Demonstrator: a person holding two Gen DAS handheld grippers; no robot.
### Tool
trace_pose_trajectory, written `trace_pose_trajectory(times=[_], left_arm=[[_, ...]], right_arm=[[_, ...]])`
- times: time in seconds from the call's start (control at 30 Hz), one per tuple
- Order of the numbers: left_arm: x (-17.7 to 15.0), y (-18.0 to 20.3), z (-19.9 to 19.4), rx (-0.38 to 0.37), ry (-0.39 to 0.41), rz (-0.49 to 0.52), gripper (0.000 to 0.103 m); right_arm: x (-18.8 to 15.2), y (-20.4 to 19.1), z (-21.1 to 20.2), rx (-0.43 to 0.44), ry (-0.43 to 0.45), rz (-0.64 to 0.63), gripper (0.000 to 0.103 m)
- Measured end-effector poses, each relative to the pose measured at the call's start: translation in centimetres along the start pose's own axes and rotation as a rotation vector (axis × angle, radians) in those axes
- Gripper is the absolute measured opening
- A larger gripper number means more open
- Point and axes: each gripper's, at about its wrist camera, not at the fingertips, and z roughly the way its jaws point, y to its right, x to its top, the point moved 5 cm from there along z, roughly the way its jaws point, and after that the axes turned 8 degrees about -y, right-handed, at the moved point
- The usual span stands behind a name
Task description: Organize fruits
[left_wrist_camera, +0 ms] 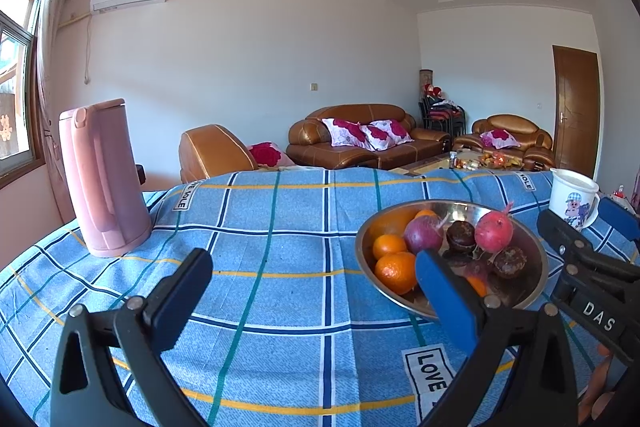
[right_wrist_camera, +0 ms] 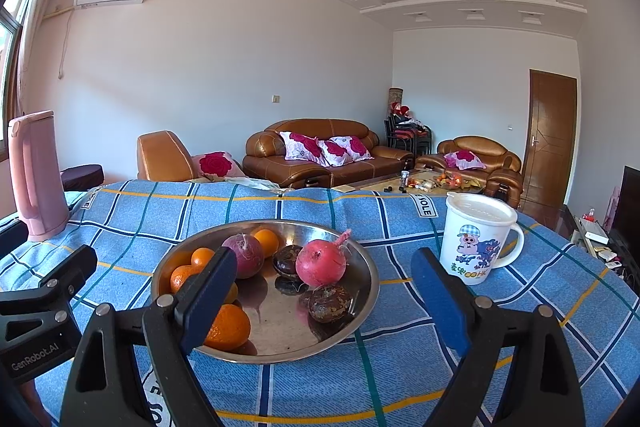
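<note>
The blue checked cloth [left_wrist_camera: 280, 227] carries white patches printed "LOVE" [left_wrist_camera: 430, 371], with a partly folded patch near the far edge ending in "IOLE" [right_wrist_camera: 425, 209]. The right gripper's arm [left_wrist_camera: 596, 311] shows white letters "DAS". The left gripper's body [right_wrist_camera: 34, 353] reads "GenRobot.AI". The white mug [right_wrist_camera: 478, 239] bears a cartoon and "HK" after Chinese characters too small to read.

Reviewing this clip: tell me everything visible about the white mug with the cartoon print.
The mug is white, plastic-looking, with a matching flat lid on top and a loop handle on its right side in the right wrist view. Its front bears a cartoon pig in a checked blue cap, a blue animal, and green and yellow lettering beneath. It stands upright on the checked blue cloth, right of the metal bowl and apart from it. Nothing else touches it.
</note>
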Motion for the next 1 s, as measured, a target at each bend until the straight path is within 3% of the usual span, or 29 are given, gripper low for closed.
trace_pose_trajectory(times=[1.0], left_arm=[[-0.17, -0.03, 0.74, 0.001, -0.035, -0.006, 0.103]], right_arm=[[0.02, -0.16, -0.05, 0.003, -0.003, -0.004, 0.09]])
